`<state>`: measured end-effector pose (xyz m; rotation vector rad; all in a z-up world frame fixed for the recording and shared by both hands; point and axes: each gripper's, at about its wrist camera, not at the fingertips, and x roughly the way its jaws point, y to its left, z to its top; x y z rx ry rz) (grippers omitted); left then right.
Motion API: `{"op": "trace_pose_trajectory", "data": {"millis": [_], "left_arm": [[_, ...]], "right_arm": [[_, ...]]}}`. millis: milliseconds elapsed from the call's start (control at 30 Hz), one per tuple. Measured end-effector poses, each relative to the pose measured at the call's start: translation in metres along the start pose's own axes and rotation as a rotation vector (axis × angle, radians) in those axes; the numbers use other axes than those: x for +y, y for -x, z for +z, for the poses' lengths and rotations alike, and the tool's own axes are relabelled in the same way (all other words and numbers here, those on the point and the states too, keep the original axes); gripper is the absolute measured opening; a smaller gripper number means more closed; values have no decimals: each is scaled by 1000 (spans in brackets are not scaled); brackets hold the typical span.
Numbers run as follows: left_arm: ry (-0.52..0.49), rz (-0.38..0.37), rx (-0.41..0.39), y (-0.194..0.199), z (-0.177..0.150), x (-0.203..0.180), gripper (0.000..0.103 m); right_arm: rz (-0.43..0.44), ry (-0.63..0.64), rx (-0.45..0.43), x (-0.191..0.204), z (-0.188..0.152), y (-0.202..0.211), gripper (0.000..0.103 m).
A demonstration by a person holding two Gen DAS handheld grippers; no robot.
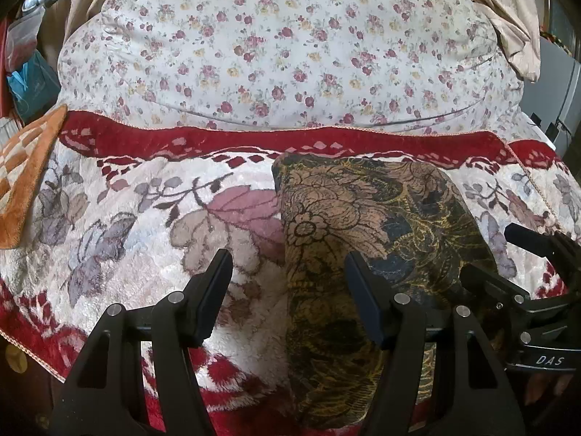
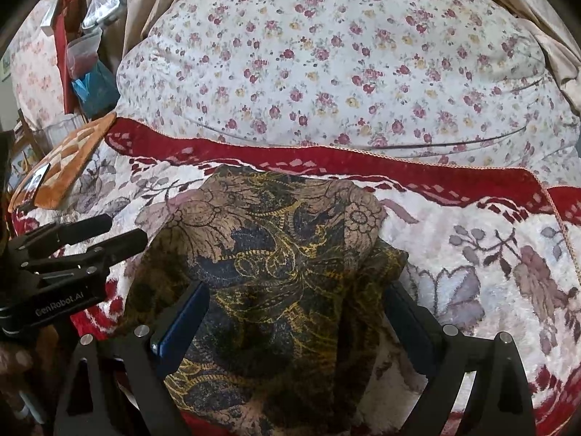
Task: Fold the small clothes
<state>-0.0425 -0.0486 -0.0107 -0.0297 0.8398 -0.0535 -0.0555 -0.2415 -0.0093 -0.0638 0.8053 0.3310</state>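
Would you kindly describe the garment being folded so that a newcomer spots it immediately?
Find the red-bordered flowery blanket below the rose-print pillow. On it lies a dark cloth with tan flowers and yellow line patterns, the only dark piece there, unlike the orange checked towel at the blanket's edge.

A folded garment [image 1: 363,239] lies on a blanket [image 1: 145,218] at lower centre of the left wrist view. Behind it, filling the upper frame, sits a large pillow [image 1: 283,51]. A small mat [image 1: 25,174] rests at the blanket's left edge.
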Motion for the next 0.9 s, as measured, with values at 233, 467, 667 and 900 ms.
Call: {"op": "trace_pose_trajectory", "data": {"millis": [233,467,667,900], "left_arm": [[-1,0,2,-2,0,1,64],[0,1,2,-3,0,1,64],[4,-3,2,-4,-1,2,64],[-1,-20,4,-12,0,4,64]], "right_arm": [[-5,8,16,5,-1,-5,95],[-1,6,25,6,0,-8,95],[-5,12,39,8,1,-12,95],[-7,9,57,7,0,-18,95]]}}
